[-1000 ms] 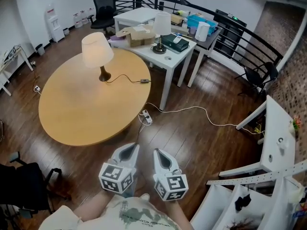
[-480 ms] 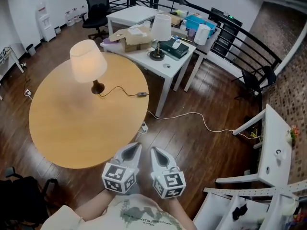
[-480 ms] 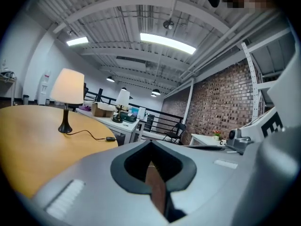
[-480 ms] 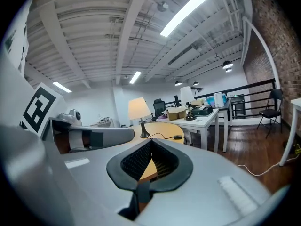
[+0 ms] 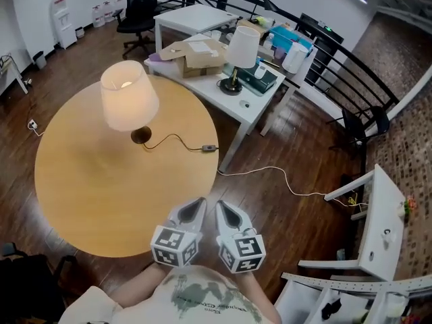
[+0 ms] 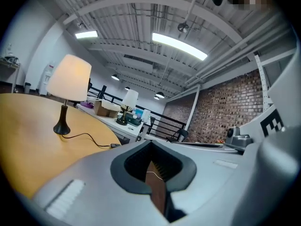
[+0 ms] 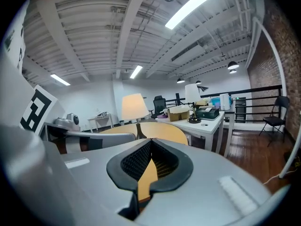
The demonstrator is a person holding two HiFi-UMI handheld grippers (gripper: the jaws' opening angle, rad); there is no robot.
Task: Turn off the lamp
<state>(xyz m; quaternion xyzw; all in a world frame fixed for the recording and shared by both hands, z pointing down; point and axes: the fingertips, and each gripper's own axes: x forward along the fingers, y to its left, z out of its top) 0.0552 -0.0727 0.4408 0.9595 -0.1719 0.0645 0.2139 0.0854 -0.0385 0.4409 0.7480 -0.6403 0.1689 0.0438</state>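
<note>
Head view: left claw [image 5: 194, 208] and right claw [image 5: 225, 210], closed empty, have come nearer the lit lamp [image 5: 128, 97].

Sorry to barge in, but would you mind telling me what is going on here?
A person stands at the edge of the round table with a gripper in each hand. The left gripper and right gripper are held side by side, both shut and empty, pointing towards the lamp. The lamp is lit, and the switch on its cord lies untouched on the table, well ahead of both grippers.
</note>
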